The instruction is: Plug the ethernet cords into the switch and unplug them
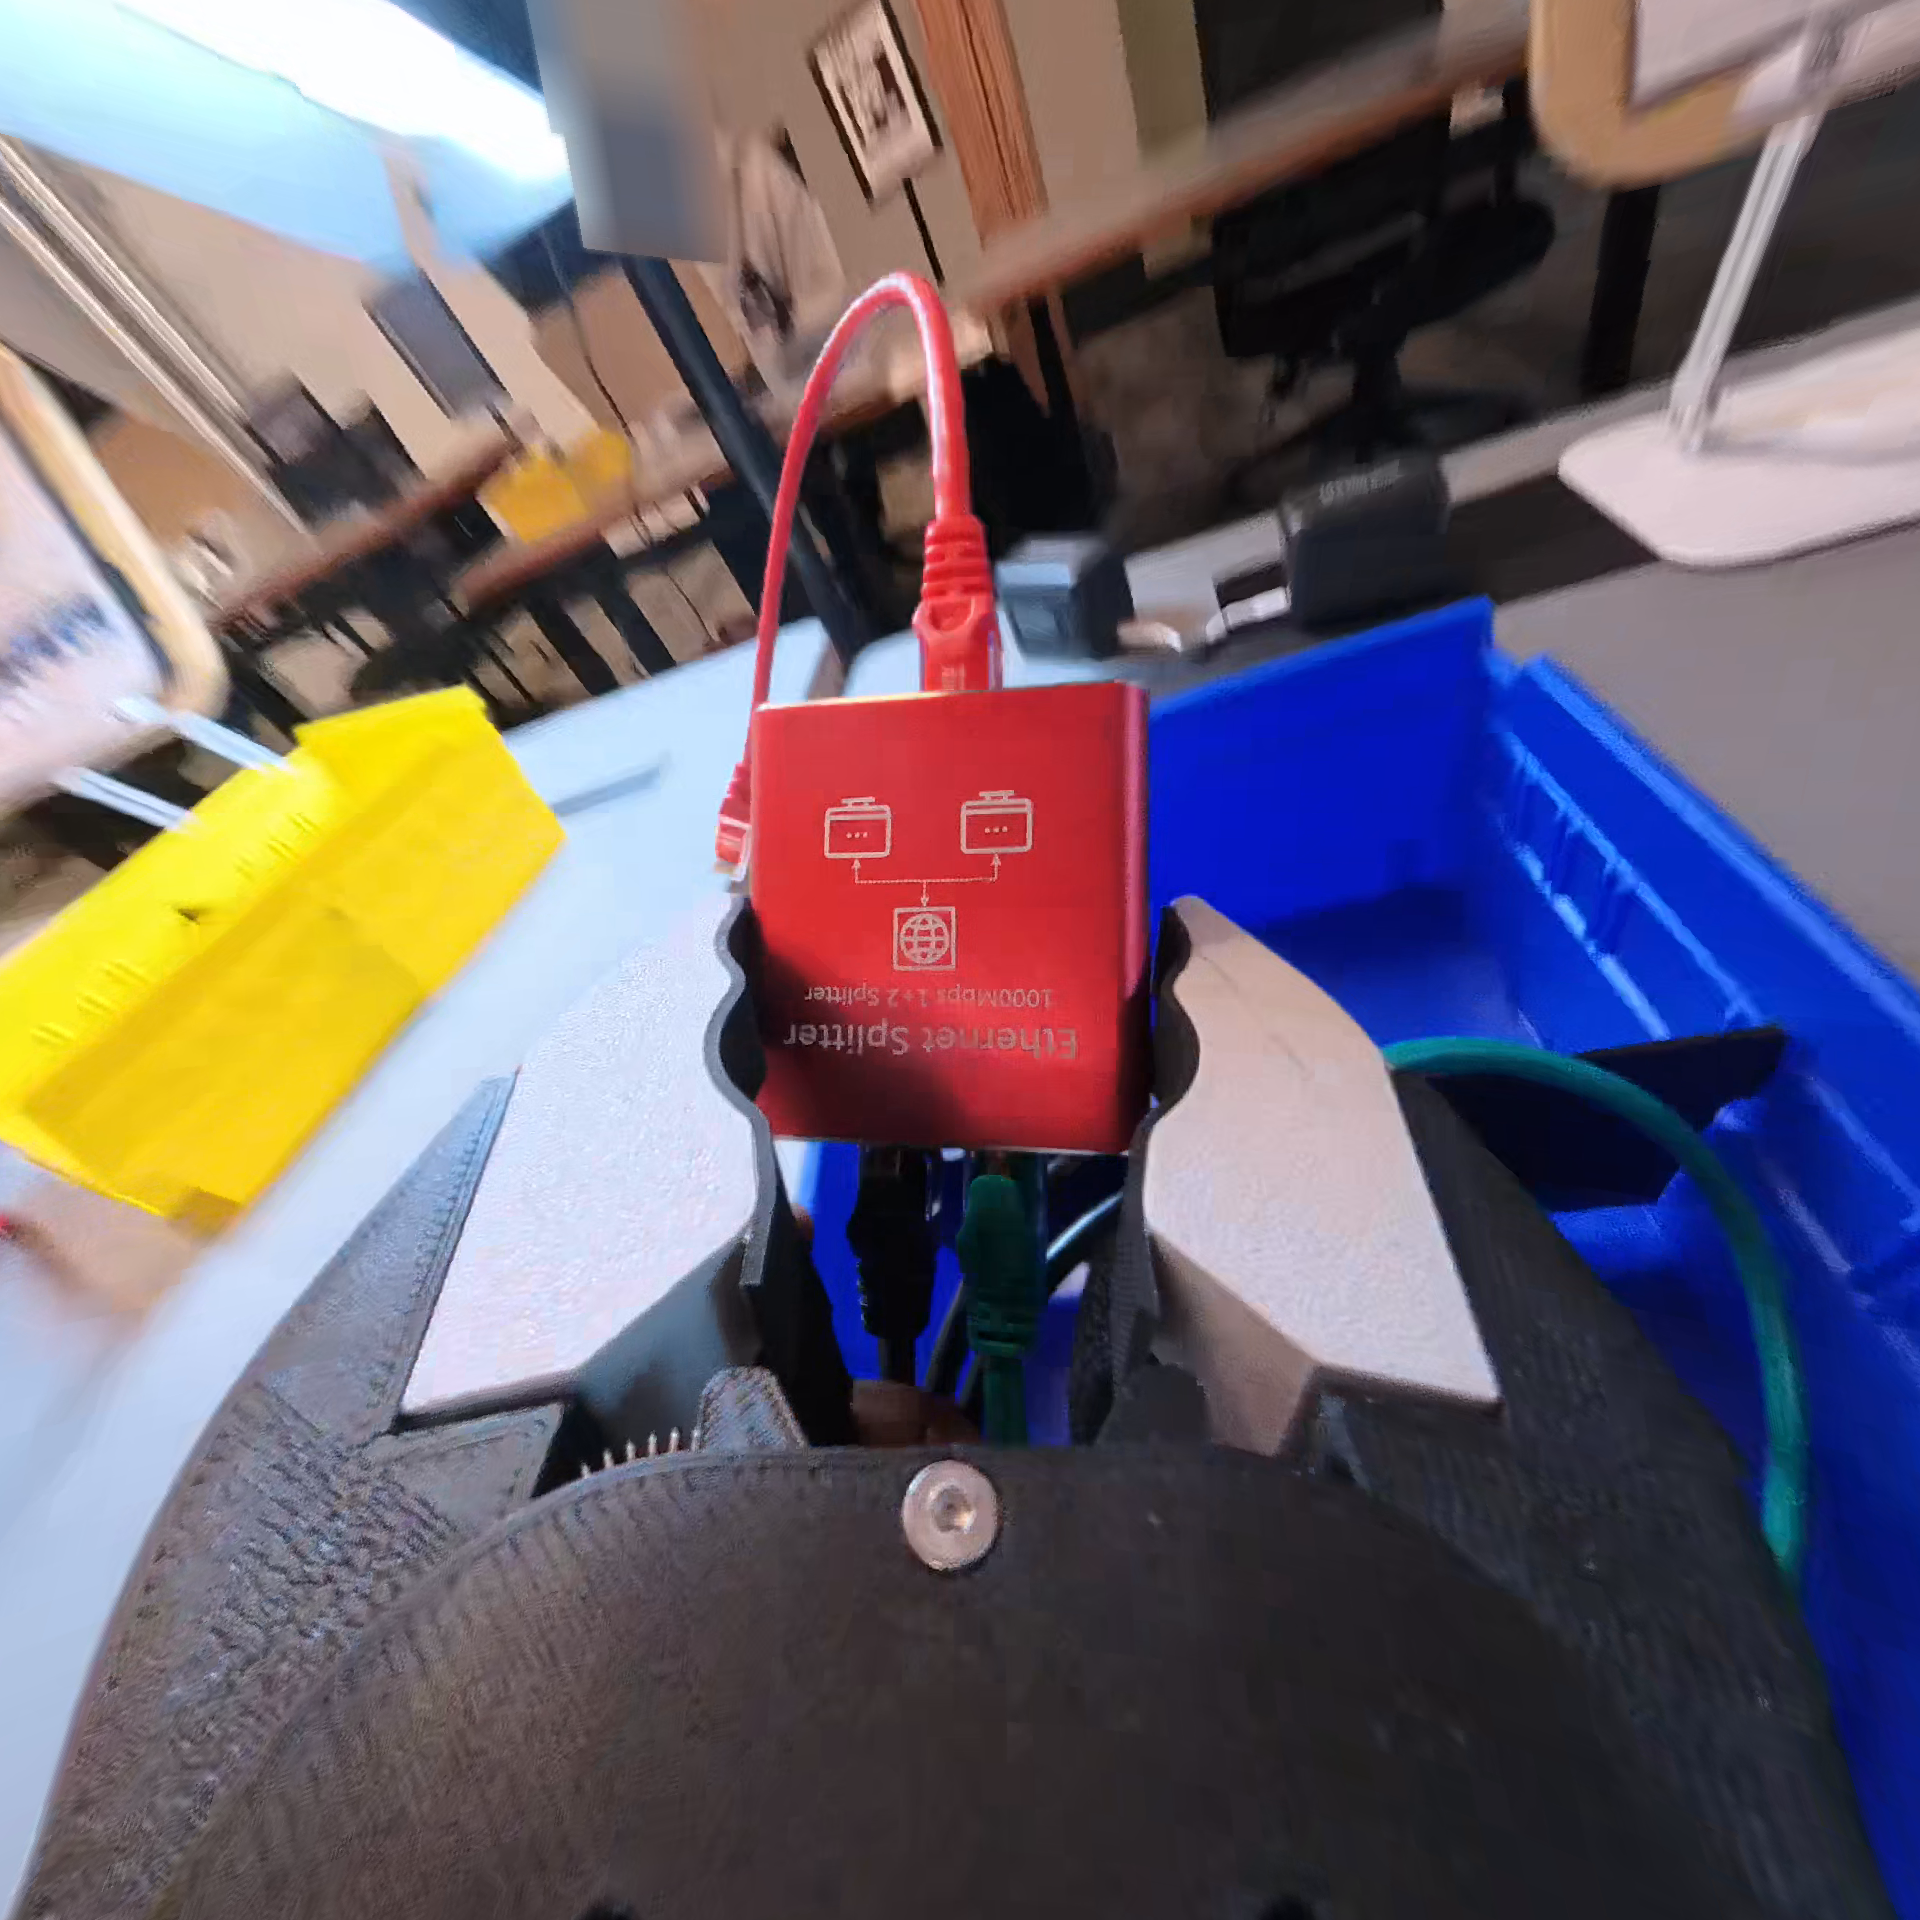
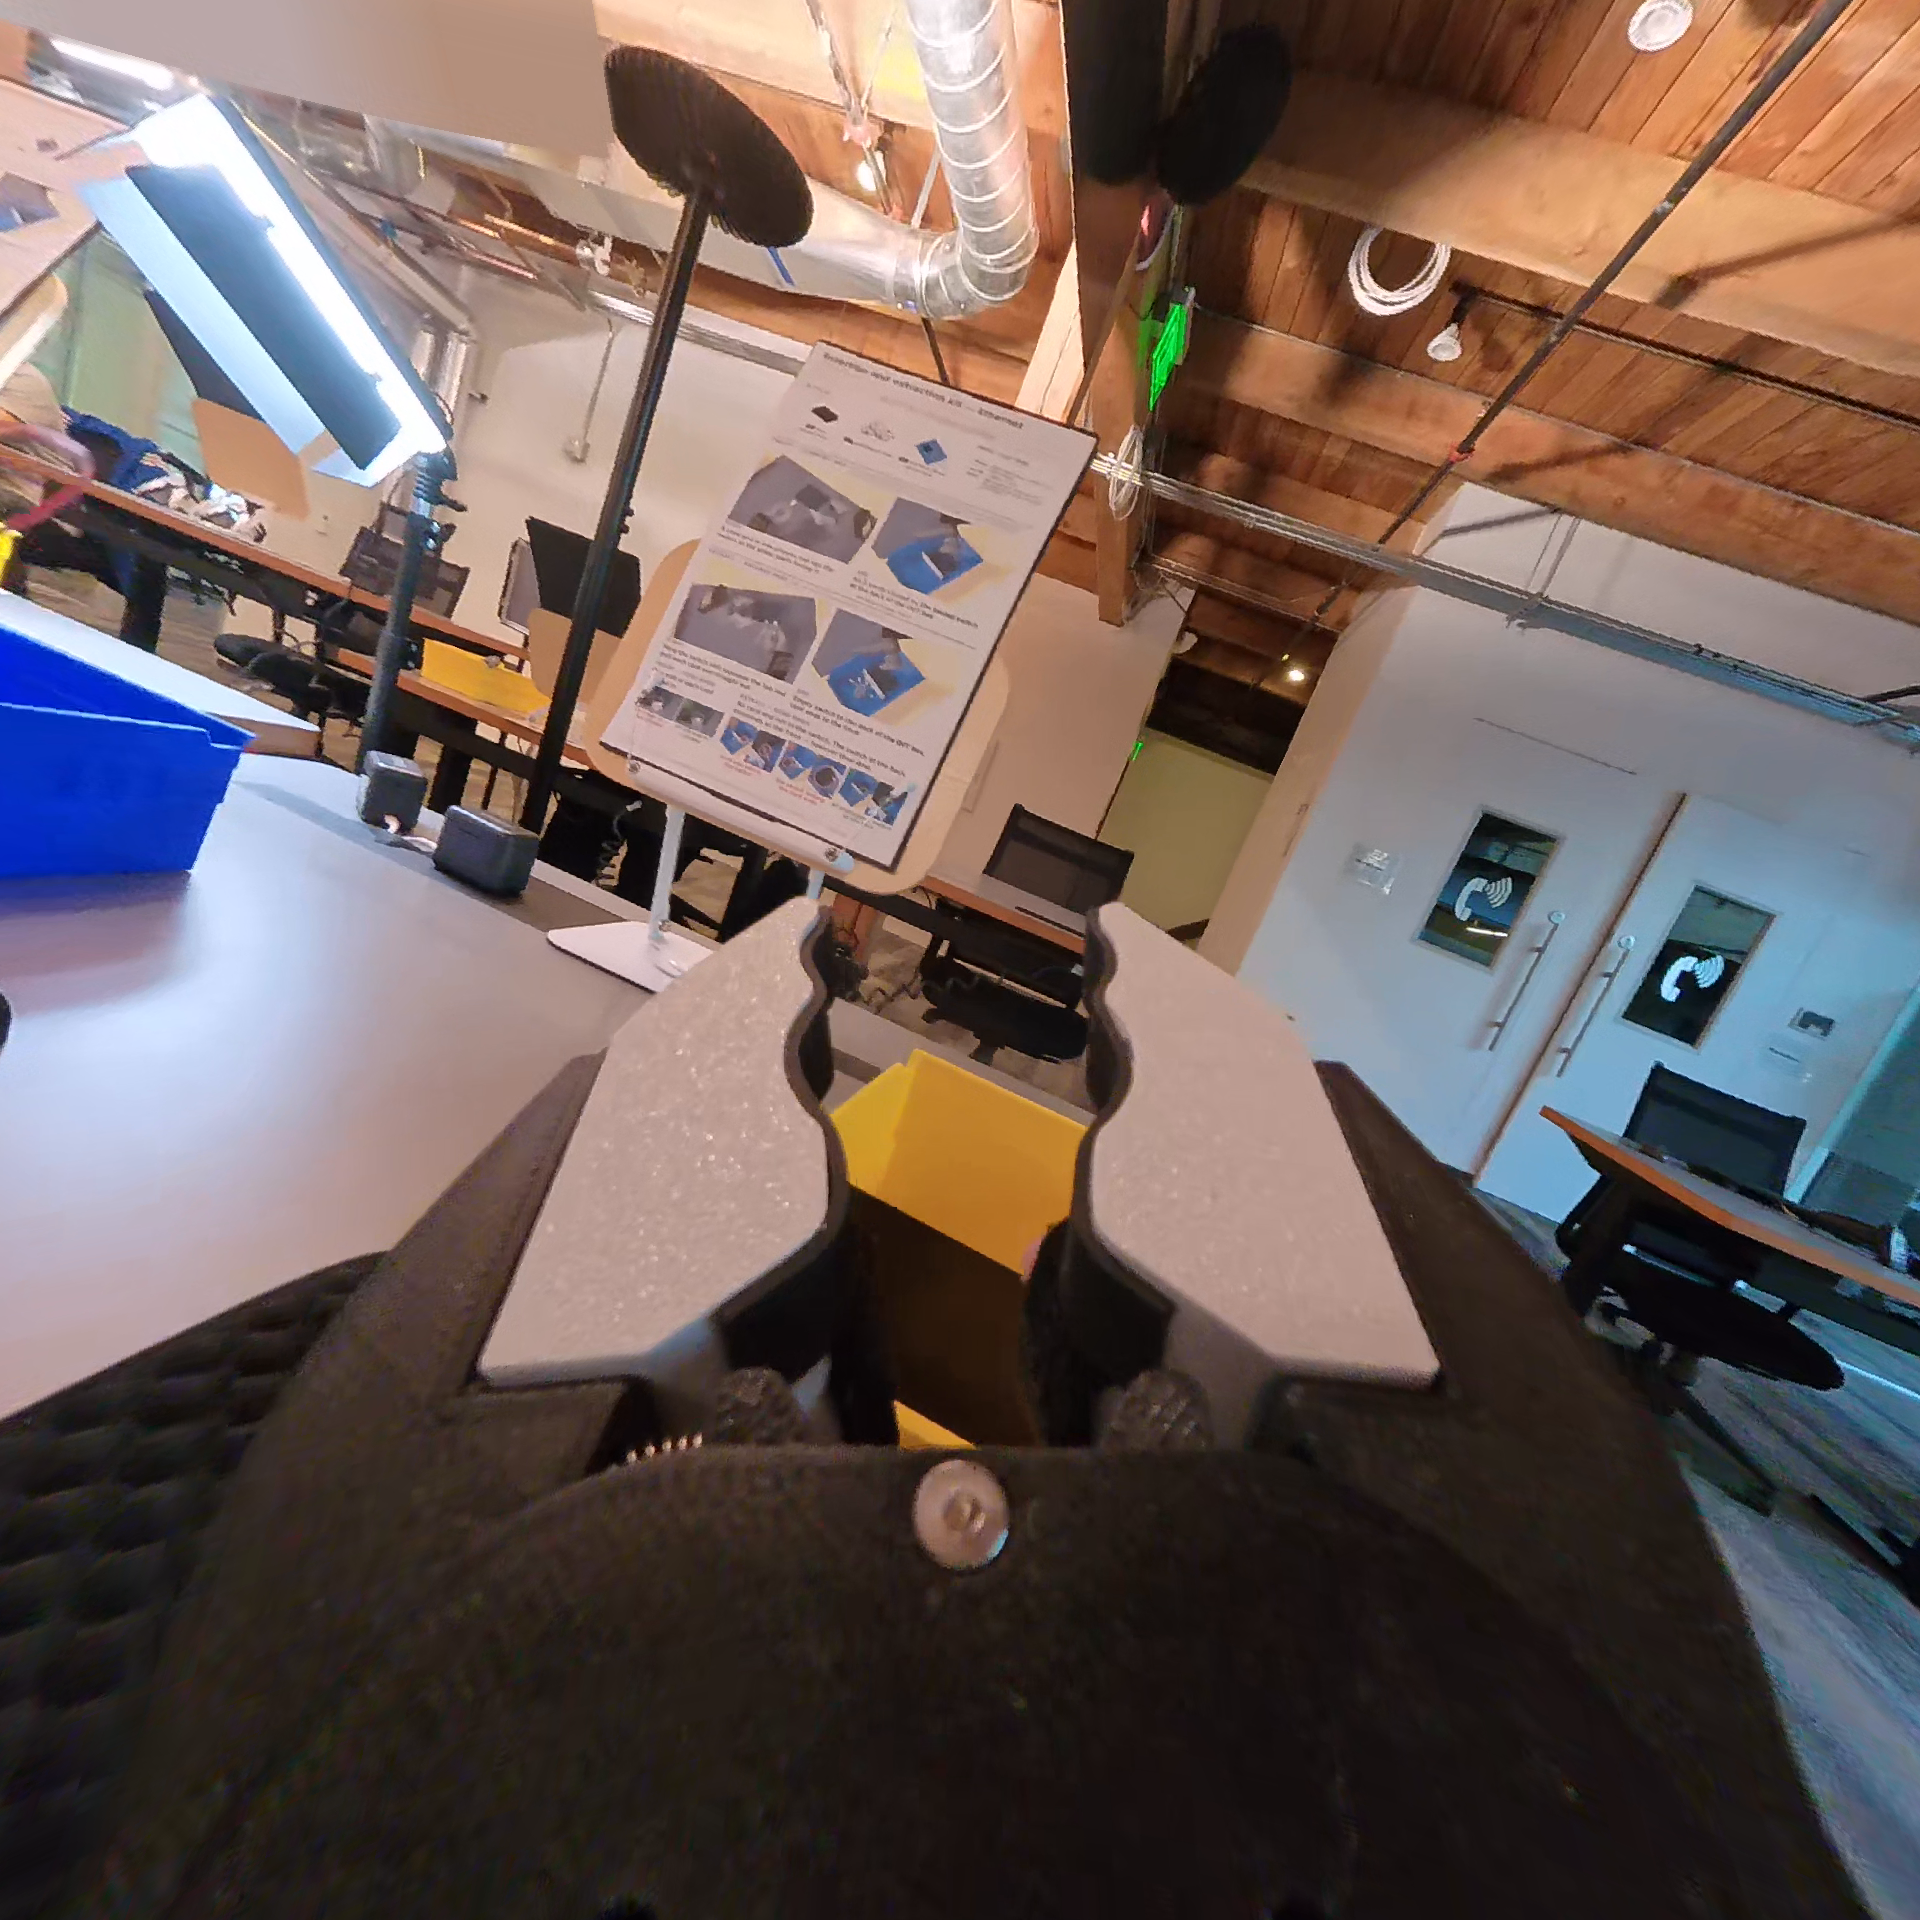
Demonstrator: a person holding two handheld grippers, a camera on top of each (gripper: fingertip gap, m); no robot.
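left gripper [image 1: 951,935] clamps the red switch [image 1: 948,914]; right gripper [image 2: 951,961] gapes empty.

The switch [image 1: 945,914] is bright red with thin white line drawings and white writing on its face. A red cord [image 1: 940,457] of the same tone goes into its far edge. At its near edge sit a dark green plug [image 1: 1000,1262] and a black plug [image 1: 891,1247]; the green cord [image 1: 1756,1278] has a deep bottle-green colour. The left claw [image 1: 948,935] has pale grey fingers [image 1: 1288,1174] with black wavy edges, on a black grainy body. The bin [image 1: 1558,831] beside it is strong blue, and another bin [image 1: 260,935] is plain yellow. The right claw [image 2: 951,977] has the same grey and black. The worktop [image 2: 270,1049] is flat grey. A yellow bin [image 2: 956,1153] shows between its fingers.
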